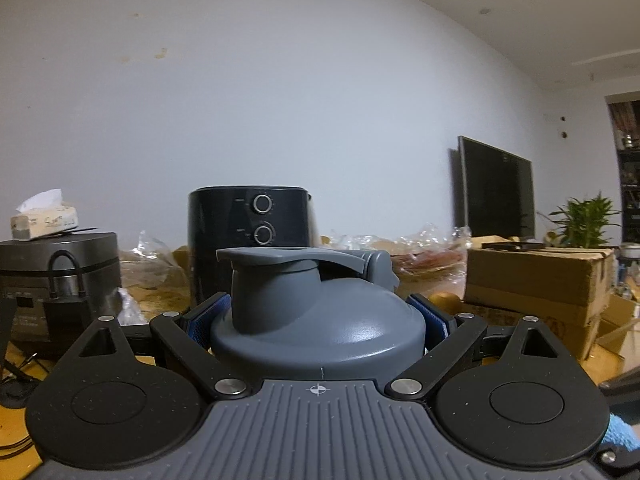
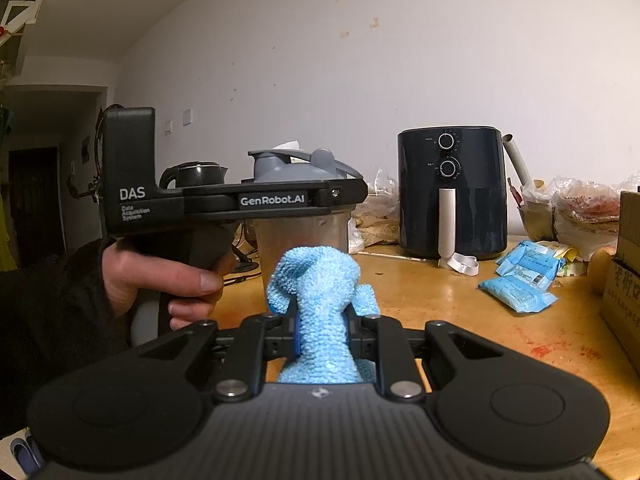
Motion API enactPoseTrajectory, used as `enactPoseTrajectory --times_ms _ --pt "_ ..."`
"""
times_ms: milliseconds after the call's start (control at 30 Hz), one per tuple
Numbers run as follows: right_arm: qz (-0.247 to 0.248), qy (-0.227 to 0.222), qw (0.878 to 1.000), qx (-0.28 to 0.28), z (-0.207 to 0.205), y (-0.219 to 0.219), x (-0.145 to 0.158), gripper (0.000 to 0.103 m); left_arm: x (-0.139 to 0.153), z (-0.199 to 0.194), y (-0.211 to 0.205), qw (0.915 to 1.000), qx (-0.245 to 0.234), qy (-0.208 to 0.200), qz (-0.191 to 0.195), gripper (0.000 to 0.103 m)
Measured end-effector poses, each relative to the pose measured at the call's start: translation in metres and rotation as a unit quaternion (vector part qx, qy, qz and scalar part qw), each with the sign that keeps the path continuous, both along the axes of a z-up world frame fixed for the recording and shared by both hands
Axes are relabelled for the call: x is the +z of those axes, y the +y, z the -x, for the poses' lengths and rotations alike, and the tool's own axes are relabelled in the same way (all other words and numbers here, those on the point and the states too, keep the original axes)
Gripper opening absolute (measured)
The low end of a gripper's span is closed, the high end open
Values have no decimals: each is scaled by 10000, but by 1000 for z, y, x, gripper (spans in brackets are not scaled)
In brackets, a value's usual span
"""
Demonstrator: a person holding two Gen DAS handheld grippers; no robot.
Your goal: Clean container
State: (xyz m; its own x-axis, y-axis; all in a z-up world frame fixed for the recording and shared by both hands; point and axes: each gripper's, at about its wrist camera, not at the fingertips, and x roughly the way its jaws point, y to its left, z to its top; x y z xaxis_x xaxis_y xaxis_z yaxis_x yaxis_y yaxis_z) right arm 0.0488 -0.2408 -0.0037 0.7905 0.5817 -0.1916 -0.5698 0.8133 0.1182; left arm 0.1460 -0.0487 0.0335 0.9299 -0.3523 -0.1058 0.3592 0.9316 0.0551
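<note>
Translucent plastic container (image 2: 304, 232) with smooth grey domed flip-top lid (image 1: 318, 312) sits upright between left gripper (image 1: 318, 320) fingers, blue pads (image 1: 210, 316) clamped against lid sides, above wooden table (image 2: 460, 304). Right gripper (image 2: 322, 334) pinched tight on fluffy light-blue microfibre cloth (image 2: 320, 280), just before container wall. Glossy black air fryer (image 2: 452, 192) behind.

You face a plain white wall (image 1: 320, 100) with a few brownish marks, a dark screen (image 1: 498, 192) leaning against it, a wooden table (image 2: 460, 300) below, and a dim doorway (image 2: 34, 196) at the far left.
</note>
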Motion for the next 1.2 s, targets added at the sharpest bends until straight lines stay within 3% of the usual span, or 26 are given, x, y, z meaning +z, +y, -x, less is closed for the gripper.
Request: enactPoseTrajectory --times_ms 533,900,1000,1100,1200 --pt "22 -19 10000 -14 -4 1 0 15 1 -14 19 9931 -1153 183 -132 95" --pt "9 -30 10000 21 -4 2 -1 14 0 -27 27 9805 -1926 238 -312 96" --pt "5 -27 10000 8 -4 2 -1 14 -3 -28 28 9781 -2018 314 -406 96" --pt "3 -16 10000 0 -5 2 -1 13 -16 -27 22 9782 -1867 376 -825 92" --pt "5 1 10000 -6 -6 2 -2 14 -21 -27 25 9811 -1808 472 -508 86"
